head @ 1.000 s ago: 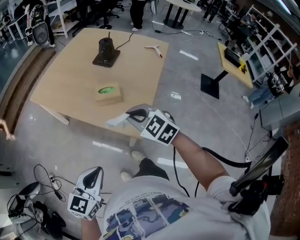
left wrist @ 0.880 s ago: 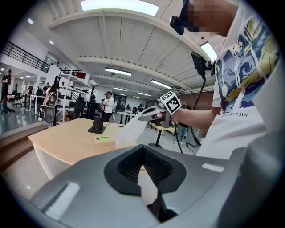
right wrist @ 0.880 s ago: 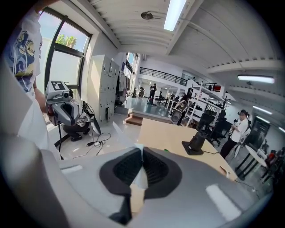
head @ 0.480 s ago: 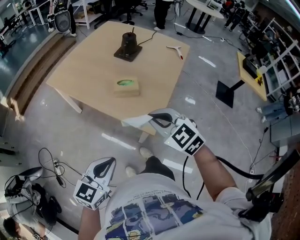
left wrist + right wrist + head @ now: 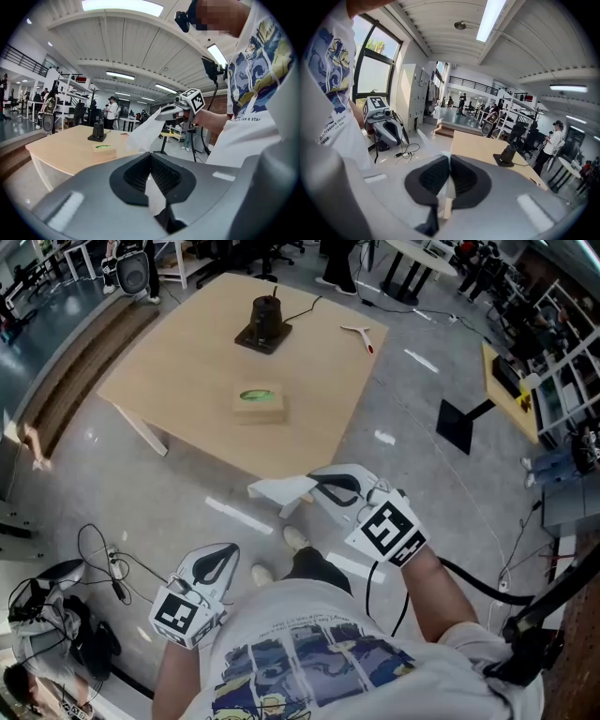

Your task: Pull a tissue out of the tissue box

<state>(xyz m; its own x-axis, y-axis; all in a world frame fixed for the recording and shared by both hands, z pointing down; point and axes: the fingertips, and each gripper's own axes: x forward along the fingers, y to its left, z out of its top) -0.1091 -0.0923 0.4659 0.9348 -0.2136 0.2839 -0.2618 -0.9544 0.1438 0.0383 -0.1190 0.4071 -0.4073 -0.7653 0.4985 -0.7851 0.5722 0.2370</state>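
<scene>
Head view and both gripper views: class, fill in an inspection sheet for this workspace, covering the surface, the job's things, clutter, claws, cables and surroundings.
Surface: tan table, mostly bare, ahead of the person.
Job's things: tissue box on the table, green opening up; tissue held clear of the box, by the table's near corner.
Clutter: black device and white tool at the table's far side.
Claws: right claw shut on the tissue; left claw shut, empty, low at the person's side.
Cables: one from the device; a tangle on the floor; one trailing behind the right claw.
Surroundings: shelves, another desk, people far off.
</scene>
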